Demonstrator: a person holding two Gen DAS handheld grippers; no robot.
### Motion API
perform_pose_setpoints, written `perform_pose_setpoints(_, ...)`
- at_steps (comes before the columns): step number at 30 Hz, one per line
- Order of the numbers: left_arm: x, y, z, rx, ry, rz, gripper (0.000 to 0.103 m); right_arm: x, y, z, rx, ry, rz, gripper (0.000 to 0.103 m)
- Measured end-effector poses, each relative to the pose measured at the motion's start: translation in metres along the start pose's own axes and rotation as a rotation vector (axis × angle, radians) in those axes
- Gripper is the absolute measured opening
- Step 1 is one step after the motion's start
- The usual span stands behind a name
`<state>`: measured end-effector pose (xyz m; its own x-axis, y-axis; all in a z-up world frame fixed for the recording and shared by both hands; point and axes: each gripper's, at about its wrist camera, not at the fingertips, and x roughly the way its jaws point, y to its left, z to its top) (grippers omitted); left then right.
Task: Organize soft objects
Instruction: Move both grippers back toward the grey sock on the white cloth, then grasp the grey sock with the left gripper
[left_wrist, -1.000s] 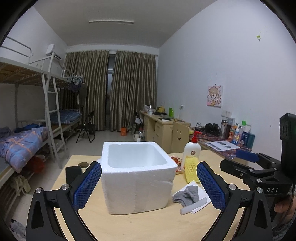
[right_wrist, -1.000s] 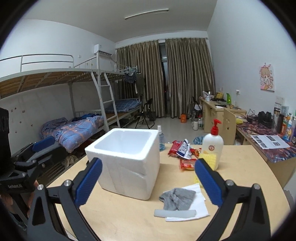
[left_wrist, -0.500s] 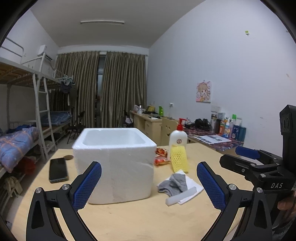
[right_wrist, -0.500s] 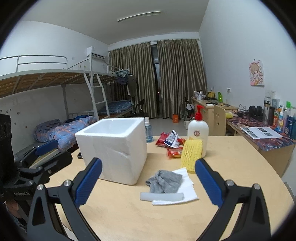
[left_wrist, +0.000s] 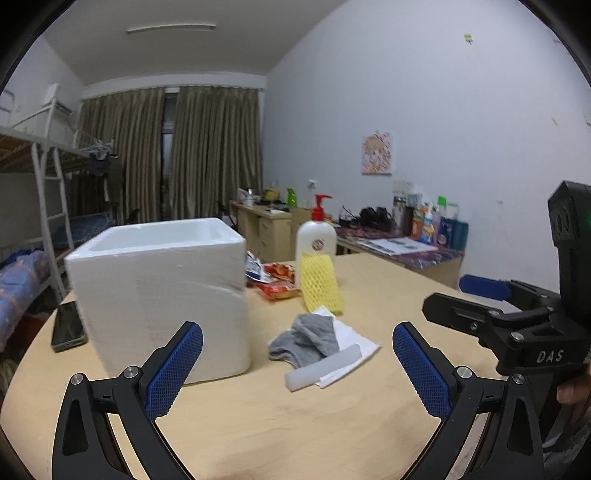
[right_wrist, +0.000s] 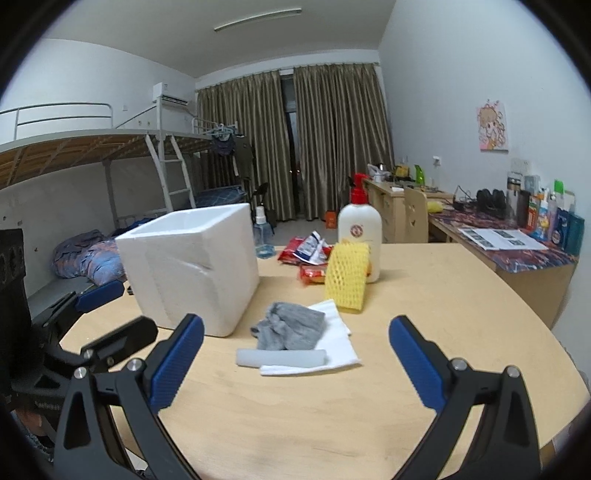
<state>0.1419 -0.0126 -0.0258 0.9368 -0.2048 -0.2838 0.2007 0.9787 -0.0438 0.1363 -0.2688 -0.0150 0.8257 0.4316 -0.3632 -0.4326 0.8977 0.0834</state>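
A white foam box (left_wrist: 159, 291) (right_wrist: 195, 269) stands open on the round wooden table (left_wrist: 295, 424). Right of it lie a crumpled grey sock (left_wrist: 306, 339) (right_wrist: 288, 328), a white cloth (left_wrist: 351, 343) (right_wrist: 332, 343) and a white foam stick (left_wrist: 321, 369) (right_wrist: 280, 357). A yellow foam net (left_wrist: 319, 288) (right_wrist: 347, 277) leans against a lotion bottle (left_wrist: 316, 240) (right_wrist: 360, 229). My left gripper (left_wrist: 297, 369) is open and empty, low over the table before the sock. My right gripper (right_wrist: 295, 362) is open and empty, just short of the foam stick; it also shows in the left wrist view (left_wrist: 480, 299).
Red snack packets (left_wrist: 275, 280) (right_wrist: 308, 258) lie behind the box. A phone (left_wrist: 66, 330) lies left of the box. A small spray bottle (right_wrist: 262, 232) stands behind it. A desk with bottles (right_wrist: 535, 236) is at the right; bunk beds (right_wrist: 92, 206) at the left.
Both grippers have dropped lower and moved closer to the table; the box, sock and foam stick now look larger and nearer. Both stay open.
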Motion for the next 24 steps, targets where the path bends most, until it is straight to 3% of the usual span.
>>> perform_pose_setpoints(10,0.032,-0.014,-0.002,0.026,0.067,-0.076,0.103,0.011,-0.033,-0.007,0.035,0.038,-0.014,0.102)
perform_pose_setpoints(24,0.083,-0.026,-0.002,0.003,0.177,-0.063,0.103,0.03,-0.069,-0.01,0.056,0.087,0.007,0.102)
